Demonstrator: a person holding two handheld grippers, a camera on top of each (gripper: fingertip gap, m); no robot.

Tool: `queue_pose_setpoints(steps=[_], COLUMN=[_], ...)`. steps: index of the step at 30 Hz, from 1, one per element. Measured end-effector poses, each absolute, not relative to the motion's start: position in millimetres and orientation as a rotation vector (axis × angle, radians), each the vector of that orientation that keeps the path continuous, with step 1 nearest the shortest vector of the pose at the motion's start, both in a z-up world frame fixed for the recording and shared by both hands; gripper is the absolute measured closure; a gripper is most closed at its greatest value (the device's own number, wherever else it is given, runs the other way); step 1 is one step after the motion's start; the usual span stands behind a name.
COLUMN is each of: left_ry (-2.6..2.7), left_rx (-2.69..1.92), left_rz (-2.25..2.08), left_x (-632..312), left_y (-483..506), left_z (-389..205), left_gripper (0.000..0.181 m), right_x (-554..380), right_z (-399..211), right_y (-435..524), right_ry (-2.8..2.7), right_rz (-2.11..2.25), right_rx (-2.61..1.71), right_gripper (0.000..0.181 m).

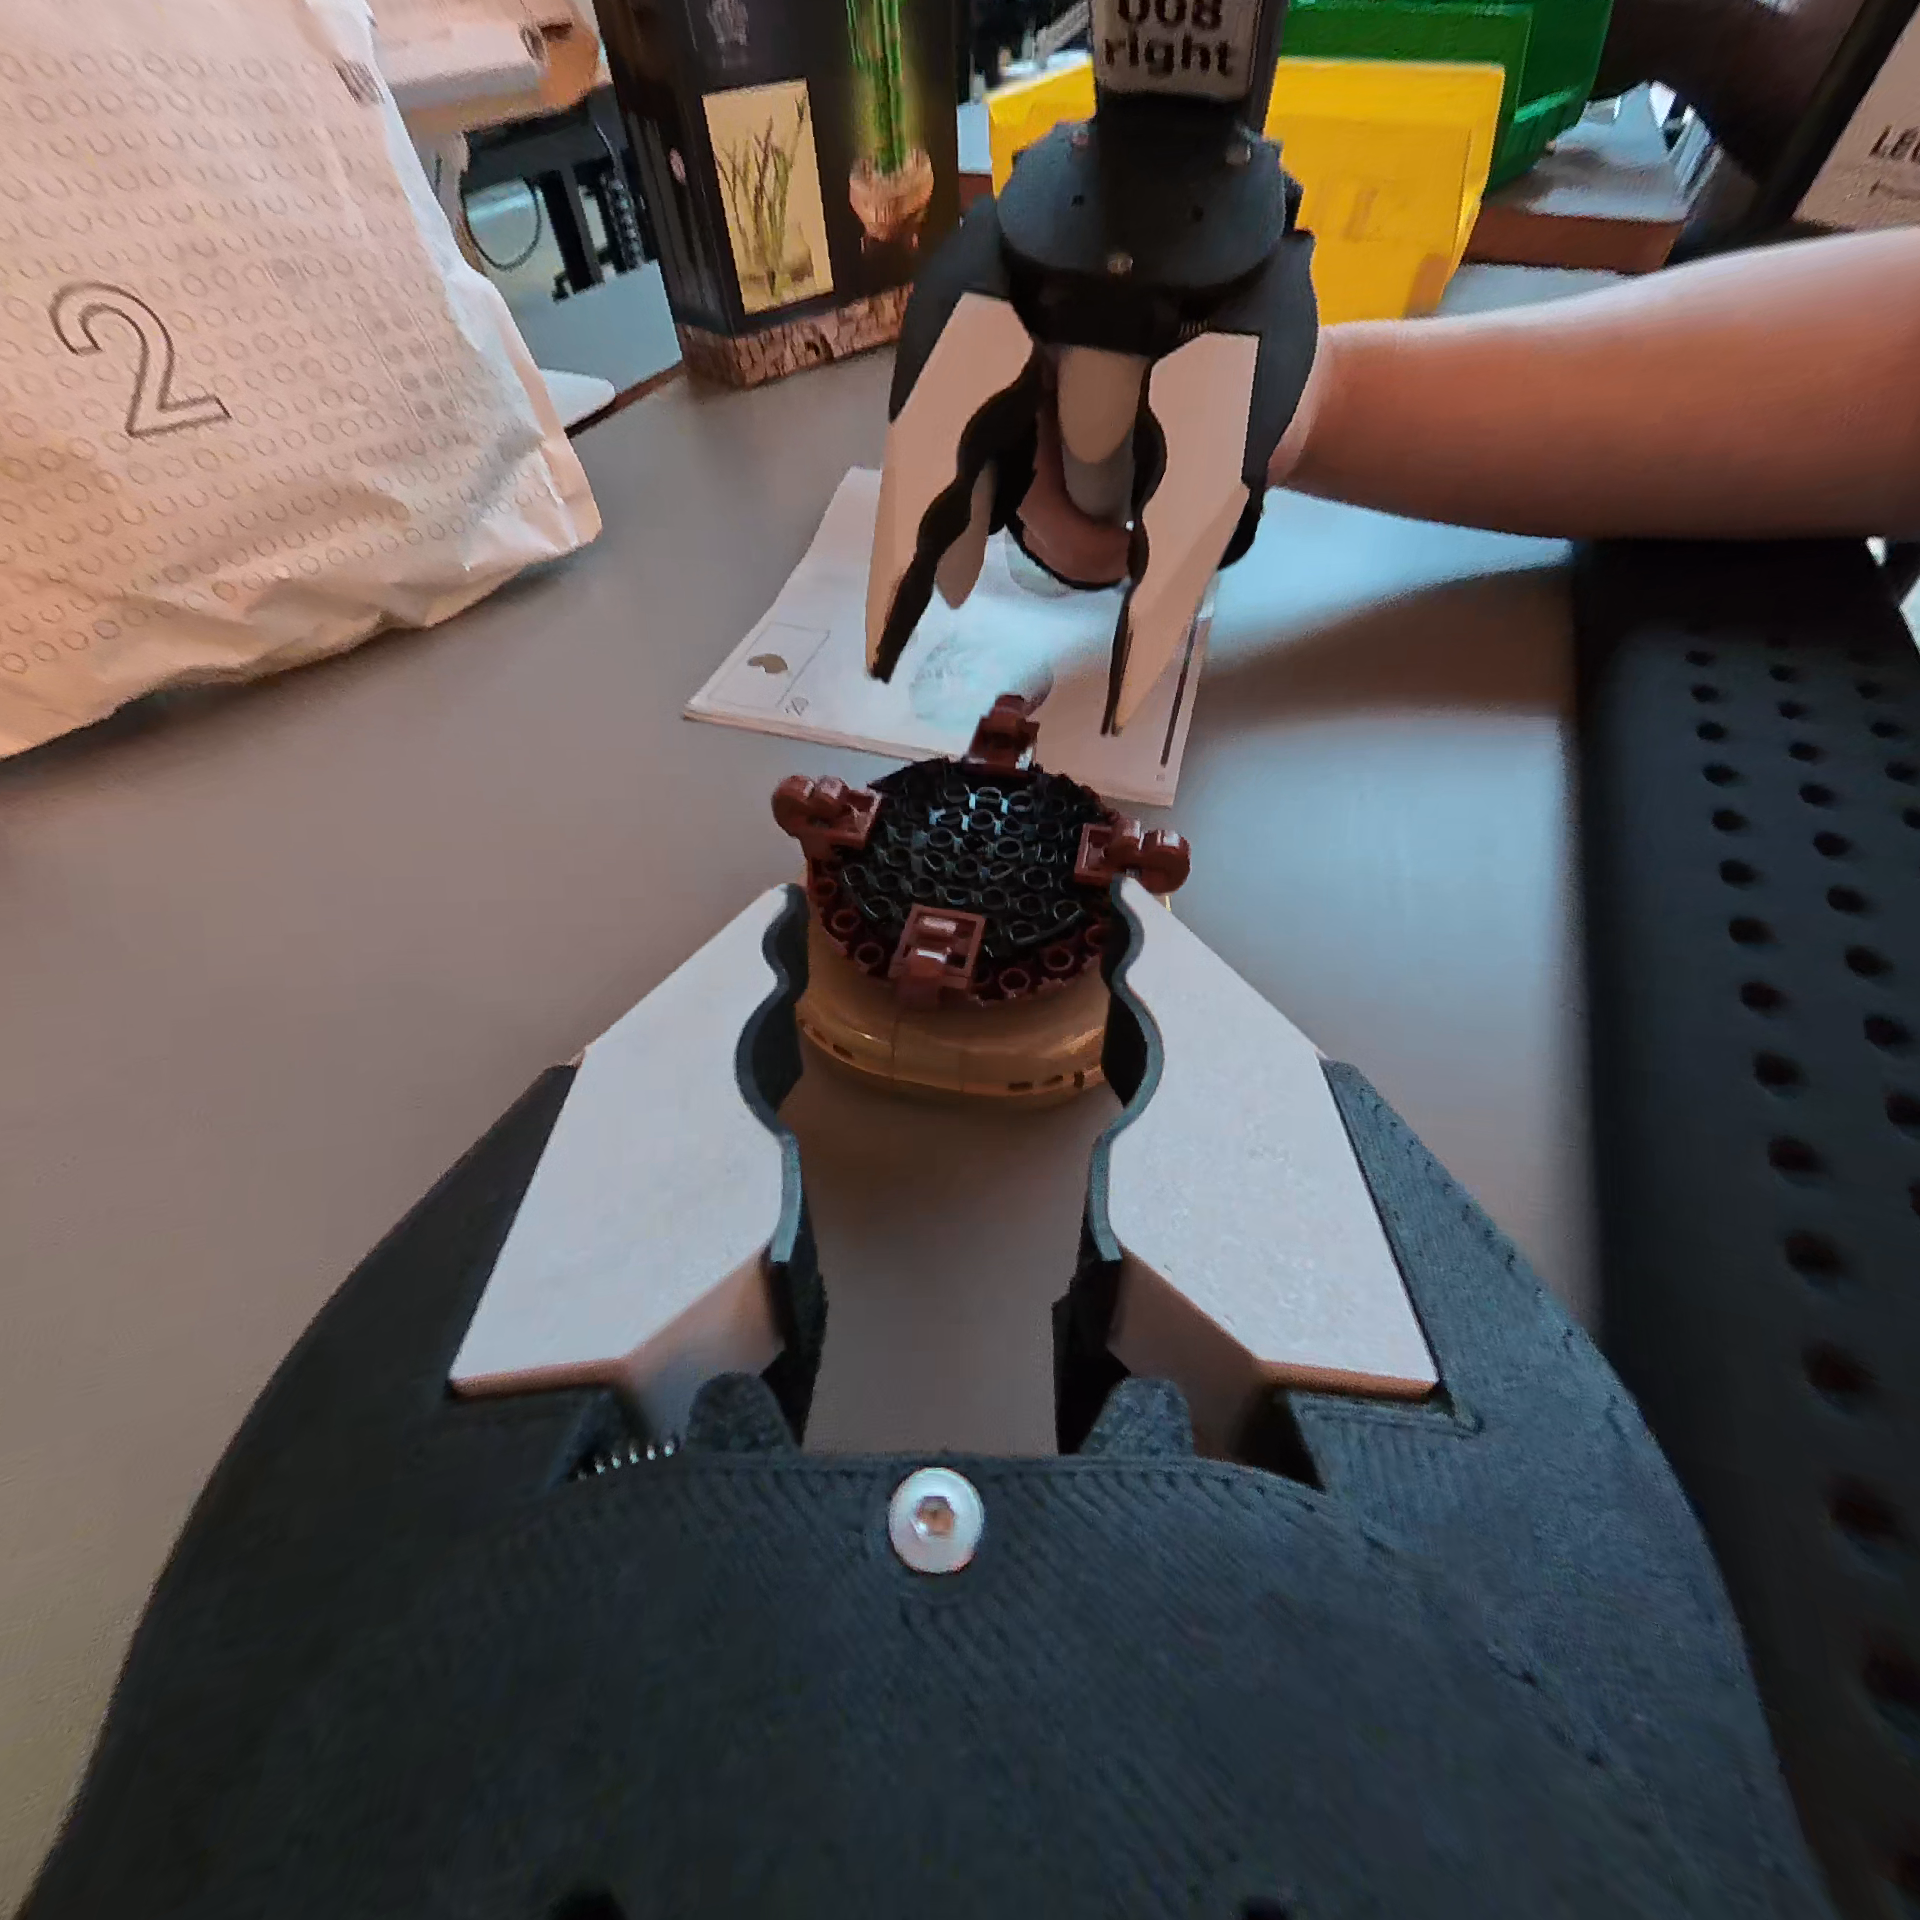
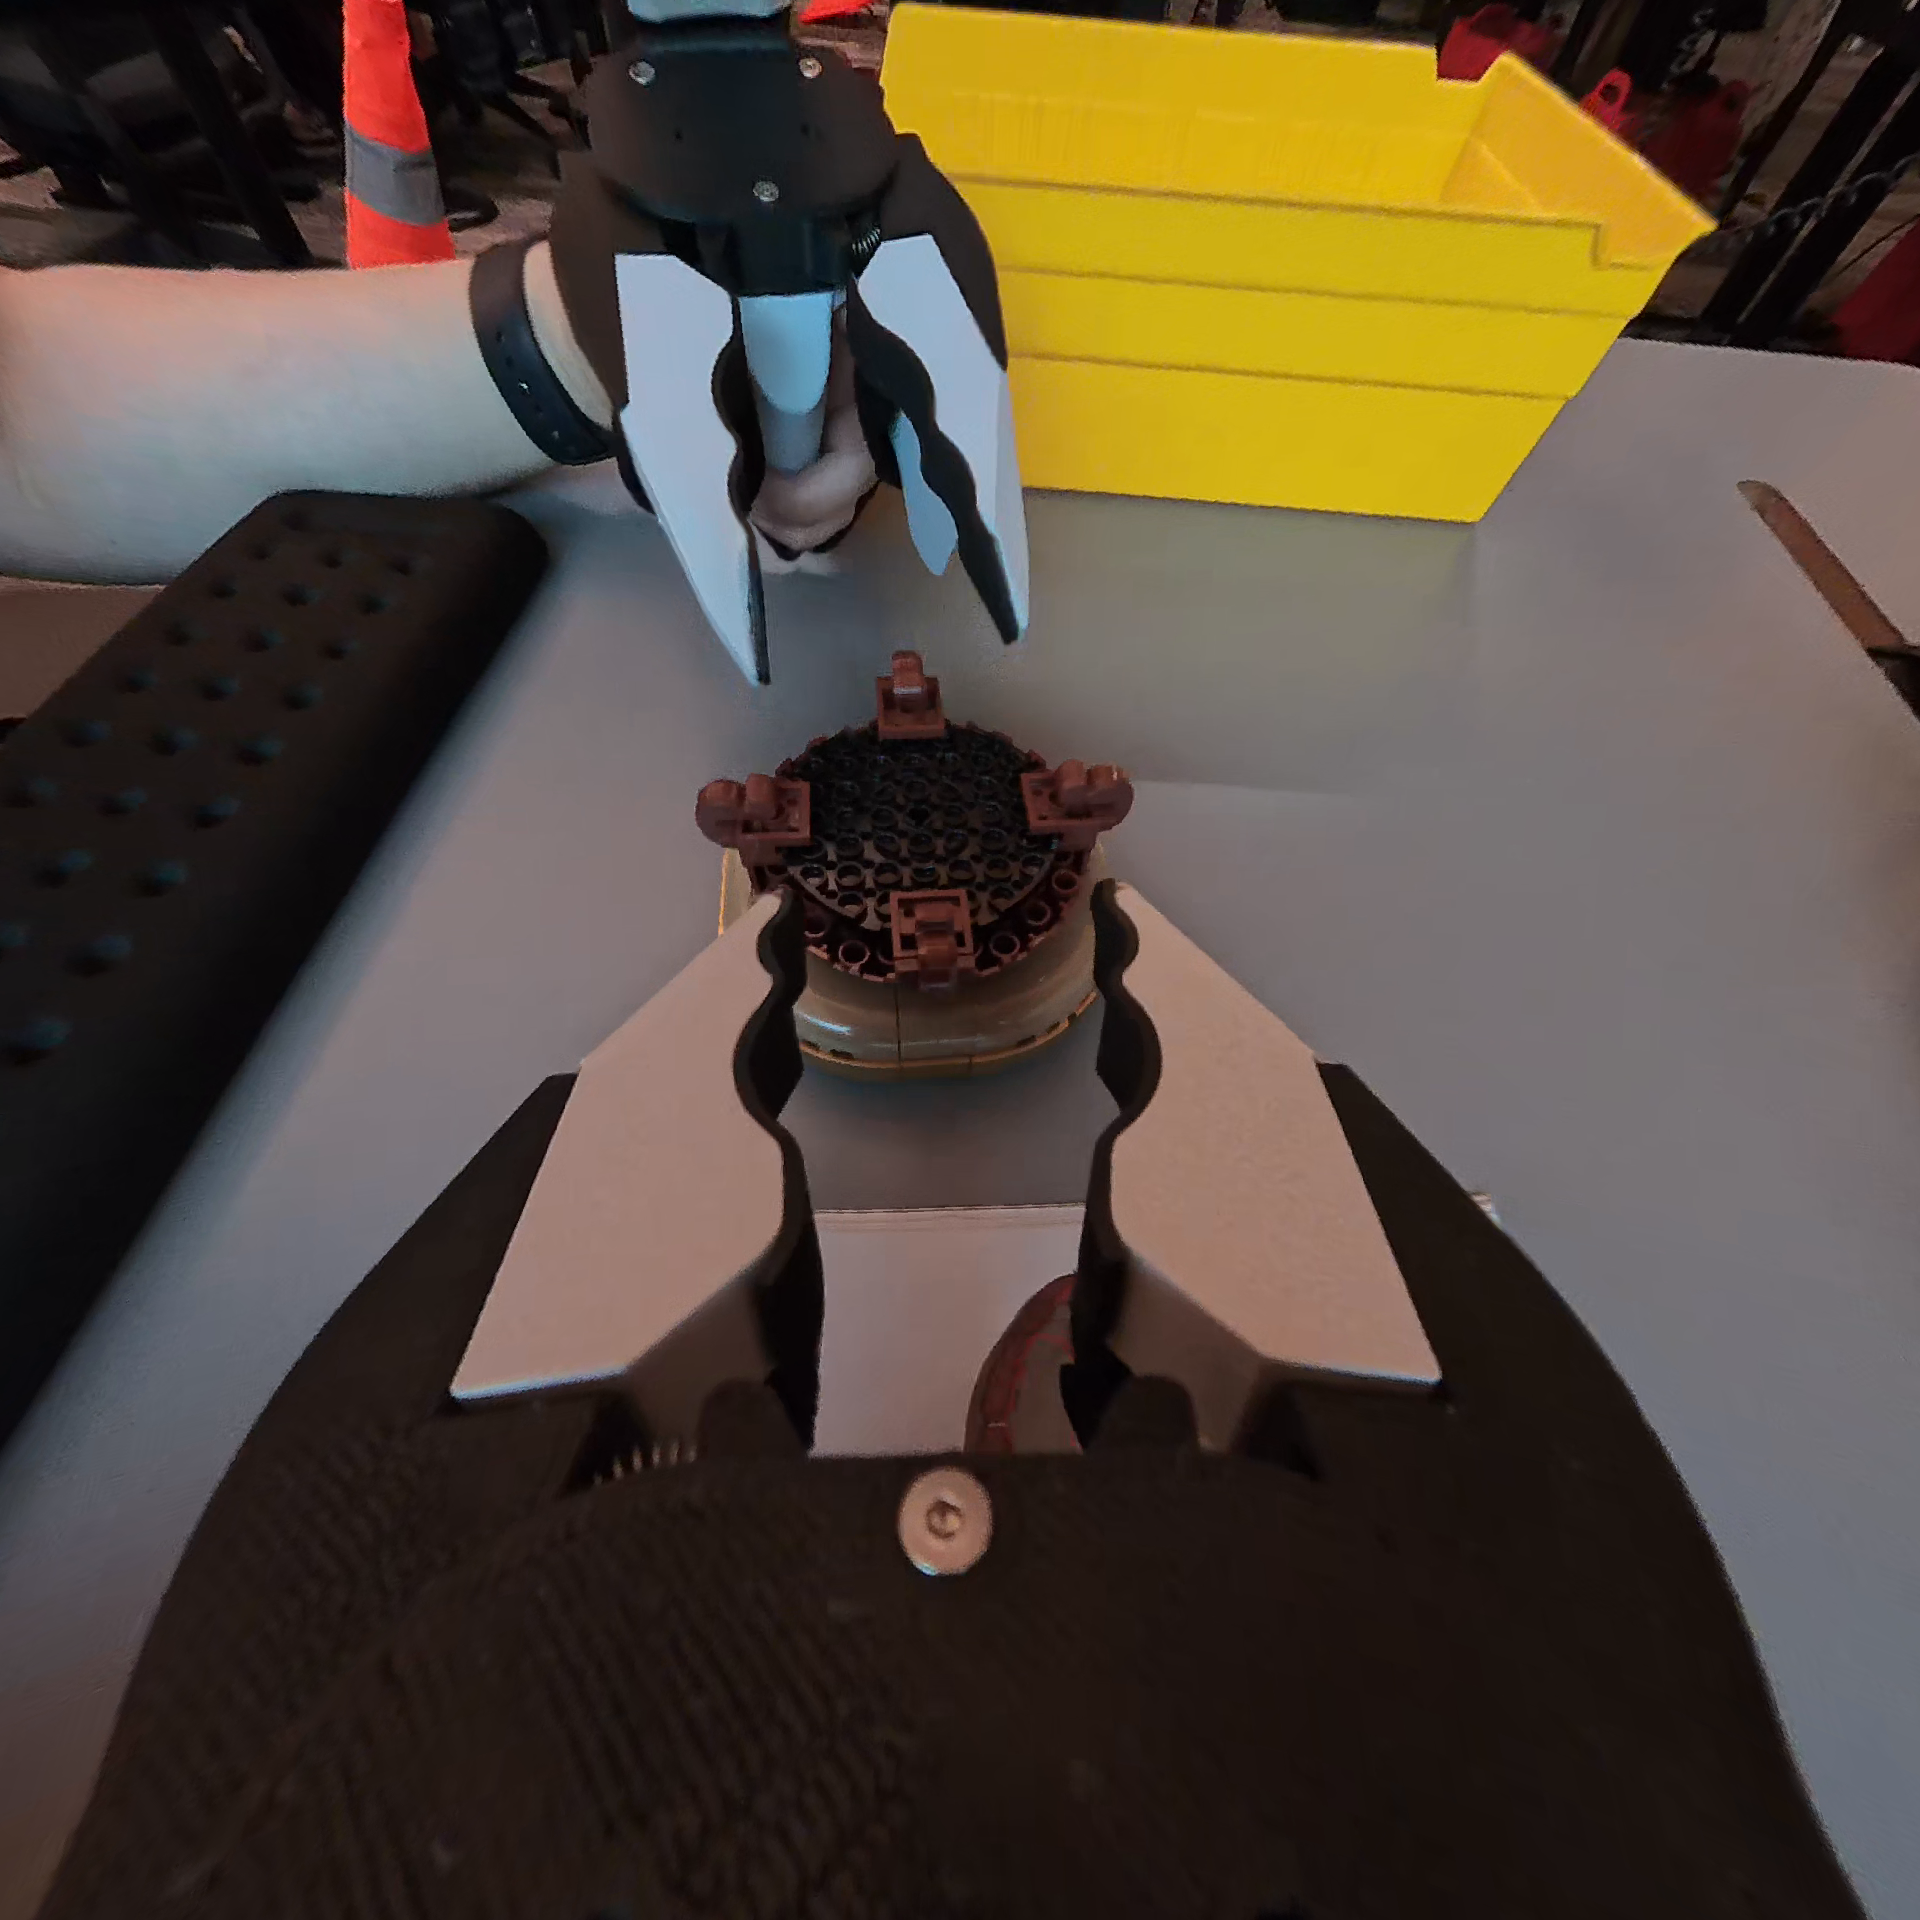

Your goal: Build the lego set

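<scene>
Both claws gape empty around the model (image 1: 961, 935) — left claw (image 1: 951, 935), right claw (image 2: 935, 935); squeeze its tan base evenly — spare the clips.

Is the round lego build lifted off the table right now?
No. The round lego build sits on the grey table, its tan base resting flat on the surface.
</scene>
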State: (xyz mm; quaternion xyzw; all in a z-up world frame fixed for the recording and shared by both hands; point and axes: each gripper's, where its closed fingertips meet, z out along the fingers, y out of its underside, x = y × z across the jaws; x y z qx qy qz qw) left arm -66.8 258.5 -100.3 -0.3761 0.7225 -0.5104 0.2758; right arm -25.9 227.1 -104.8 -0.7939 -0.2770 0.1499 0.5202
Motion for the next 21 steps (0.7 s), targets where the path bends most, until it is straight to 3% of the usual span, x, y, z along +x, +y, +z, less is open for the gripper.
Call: queue_pose_setpoints(steps=[6, 8, 13, 16, 21], left_ry=[1.969, 1.974, 1.978, 1.994, 2.03], left_rx=[-0.989, -0.97, -0.917, -0.893, -0.9], left_rz=[-1.364, -1.356, -1.309, -1.275, -1.215], left_x=[-58.8, -57.2, -56.2, -55.2, -51.3], left_y=[254.7, 251.7, 249.8, 249.1, 246.5], left_z=[-100.6, -100.5, -99.0, -99.0, -100.6], left_gripper=[0.131, 0.139, 0.159, 0.17, 0.17], right_x=[-35.2, -37.6, -43.4, -42.6, -45.0], right_z=[-91.3, -94.5, -101.0, -103.4, -103.5], right_y=[238.4, 241.8, 241.9, 244.5, 245.6], right_ry=[-0.626, -0.645, -0.687, -0.704, -0.74], right_rz=[0.409, 0.391, 0.407, 0.373, 0.343], right_rx=[-1.868, -1.887, -1.949, -1.992, -2.053], right_gripper=[0.141, 0.157, 0.174, 0.178, 0.178])
